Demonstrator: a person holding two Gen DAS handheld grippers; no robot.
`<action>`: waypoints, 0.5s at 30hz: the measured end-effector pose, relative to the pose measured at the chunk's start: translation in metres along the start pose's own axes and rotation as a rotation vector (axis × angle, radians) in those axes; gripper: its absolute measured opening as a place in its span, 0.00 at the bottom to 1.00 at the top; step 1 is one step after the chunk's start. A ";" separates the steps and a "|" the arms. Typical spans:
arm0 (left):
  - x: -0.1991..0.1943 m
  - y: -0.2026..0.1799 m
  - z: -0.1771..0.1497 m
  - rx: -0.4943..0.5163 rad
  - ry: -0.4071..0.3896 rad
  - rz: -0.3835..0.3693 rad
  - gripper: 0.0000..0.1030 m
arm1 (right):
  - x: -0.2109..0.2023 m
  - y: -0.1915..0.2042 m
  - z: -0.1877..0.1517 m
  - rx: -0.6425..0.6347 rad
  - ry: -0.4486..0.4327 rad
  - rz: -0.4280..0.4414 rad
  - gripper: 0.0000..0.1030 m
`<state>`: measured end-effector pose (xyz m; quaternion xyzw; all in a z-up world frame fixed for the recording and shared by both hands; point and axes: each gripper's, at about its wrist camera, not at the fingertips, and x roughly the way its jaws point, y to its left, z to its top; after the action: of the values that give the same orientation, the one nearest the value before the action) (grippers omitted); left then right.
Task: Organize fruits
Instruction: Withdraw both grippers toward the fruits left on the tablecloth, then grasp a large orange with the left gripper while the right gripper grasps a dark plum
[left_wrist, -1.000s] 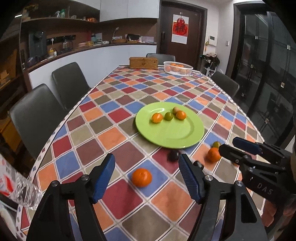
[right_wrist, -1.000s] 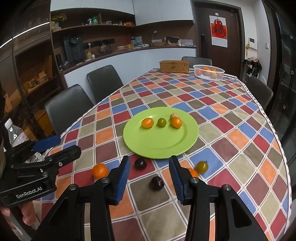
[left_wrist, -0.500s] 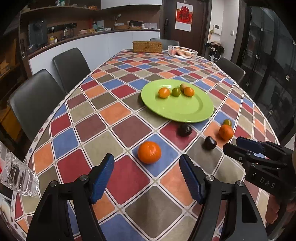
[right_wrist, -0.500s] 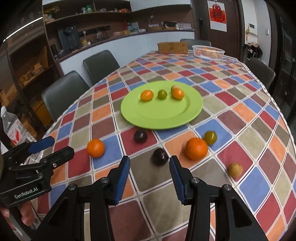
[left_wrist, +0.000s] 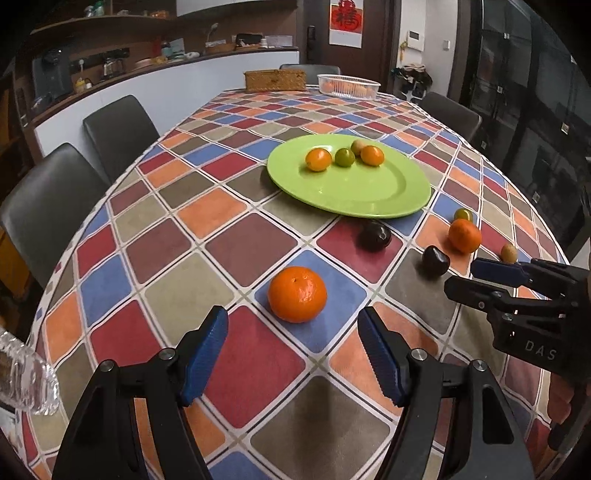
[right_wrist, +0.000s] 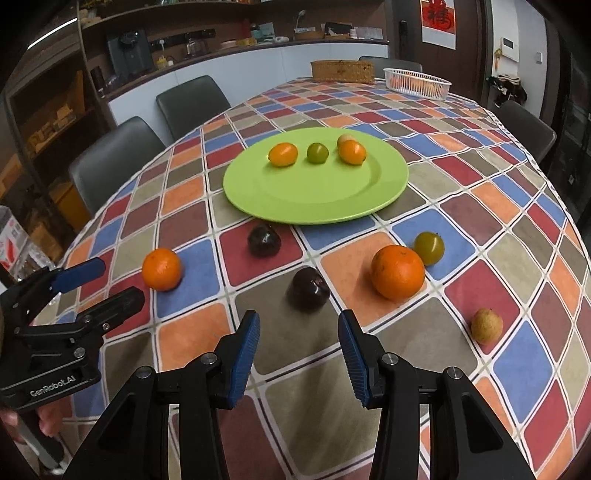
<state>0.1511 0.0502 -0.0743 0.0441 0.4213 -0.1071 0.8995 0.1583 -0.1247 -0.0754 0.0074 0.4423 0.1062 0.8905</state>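
1. Dropping toward the tablecloth (left_wrist: 236, 229) over the last second, both grippers now sit much closer to the loose fruit than they did, with the fruit looming larger in each wrist view.
2. The left gripper (left_wrist: 291, 347) hangs with its jaws apart and empty; an orange (left_wrist: 297, 294) lies just ahead of them, lined up between the blue pads.
3. The right gripper (right_wrist: 297, 350) is also parted and empty, its gap narrower, with a dark plum (right_wrist: 311, 288) just ahead of its tips.
4. Still loose on the cloth are a second plum (right_wrist: 263, 240), a second orange (right_wrist: 398, 272), a green tomato (right_wrist: 429, 247) and a small yellow fruit (right_wrist: 487, 326).
5. The green plate (right_wrist: 314, 199) already holds four small fruits at its far side.
6. My reading: both hands are set for a grab, orange left and plum right, and the plate looks like the place they belong.
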 end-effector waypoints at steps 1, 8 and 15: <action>0.002 0.000 0.001 0.002 0.001 -0.006 0.70 | 0.002 0.000 0.001 -0.005 0.001 -0.002 0.44; 0.014 0.002 0.007 0.020 0.000 -0.029 0.64 | 0.011 0.002 0.007 -0.024 0.005 -0.003 0.42; 0.028 0.003 0.011 0.000 0.033 -0.040 0.52 | 0.023 0.000 0.012 -0.023 0.024 -0.001 0.37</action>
<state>0.1777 0.0473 -0.0888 0.0376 0.4371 -0.1243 0.8900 0.1811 -0.1188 -0.0867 -0.0044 0.4518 0.1110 0.8852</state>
